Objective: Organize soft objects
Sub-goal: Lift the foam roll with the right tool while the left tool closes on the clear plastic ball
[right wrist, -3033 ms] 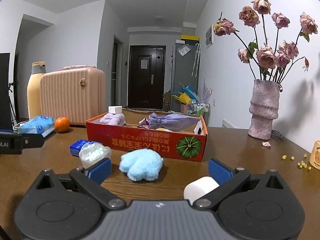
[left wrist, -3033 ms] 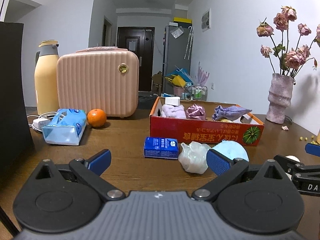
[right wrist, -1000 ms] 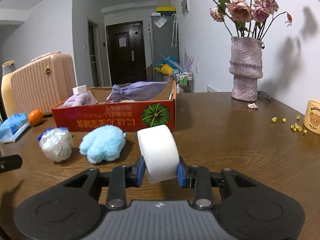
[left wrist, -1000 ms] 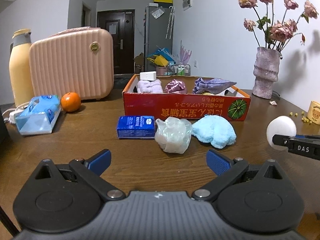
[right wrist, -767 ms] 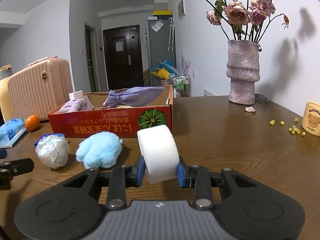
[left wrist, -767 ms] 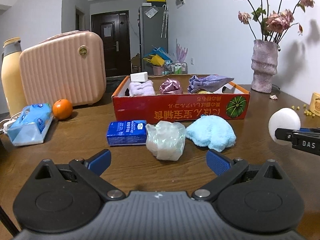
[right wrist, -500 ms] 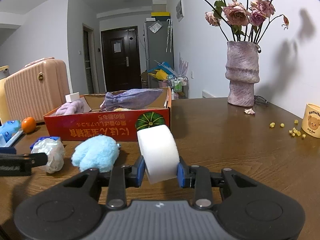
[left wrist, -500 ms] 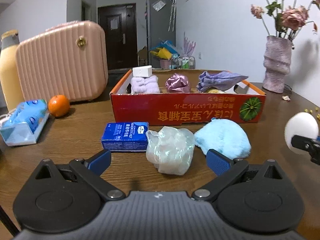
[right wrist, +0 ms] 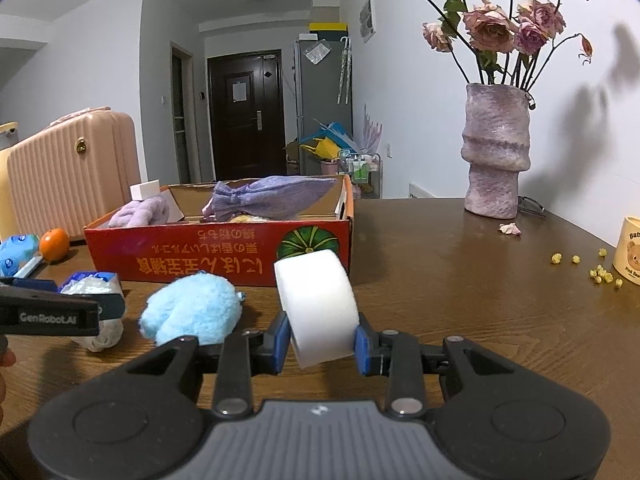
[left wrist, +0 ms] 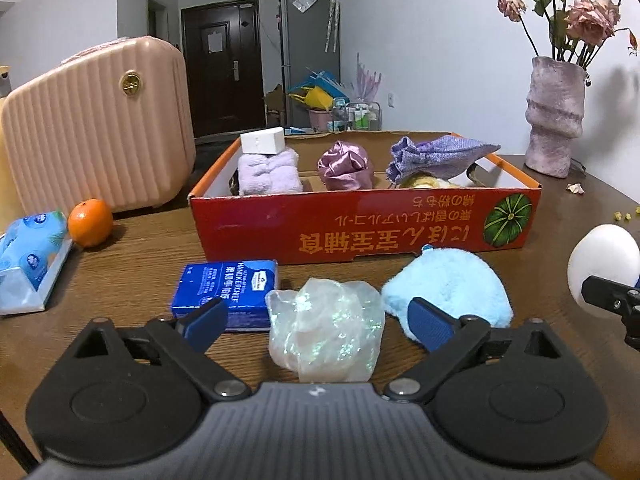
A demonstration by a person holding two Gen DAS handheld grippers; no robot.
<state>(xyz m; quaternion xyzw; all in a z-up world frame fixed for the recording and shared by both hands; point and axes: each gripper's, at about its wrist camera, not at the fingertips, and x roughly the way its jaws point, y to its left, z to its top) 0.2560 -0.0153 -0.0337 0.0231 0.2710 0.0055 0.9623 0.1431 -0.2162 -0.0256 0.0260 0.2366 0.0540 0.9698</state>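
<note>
My right gripper (right wrist: 320, 339) is shut on a white foam roll (right wrist: 318, 305), held above the table in front of the red cardboard box (right wrist: 224, 262). The roll also shows in the left wrist view (left wrist: 604, 266). My left gripper (left wrist: 318, 322) is open, its fingers on either side of a crumpled clear plastic bag (left wrist: 326, 334). A fluffy light-blue puff (left wrist: 448, 290) lies just right of the bag. The box (left wrist: 360, 226) holds a lilac towel (left wrist: 268, 172), a pink satin bundle (left wrist: 346, 165) and a purple pouch (left wrist: 436, 152).
A blue handkerchief pack (left wrist: 226, 286), an orange (left wrist: 90, 222), a tissue pack (left wrist: 30, 248) and a pink case (left wrist: 100, 120) are at the left. A vase of dried roses (right wrist: 496, 160) and a cream mug (right wrist: 630, 250) stand at the right, with crumbs (right wrist: 596, 272) nearby.
My left gripper has moved forward and now straddles the plastic bag. My right gripper keeps the foam roll and has drifted slightly closer to the box.
</note>
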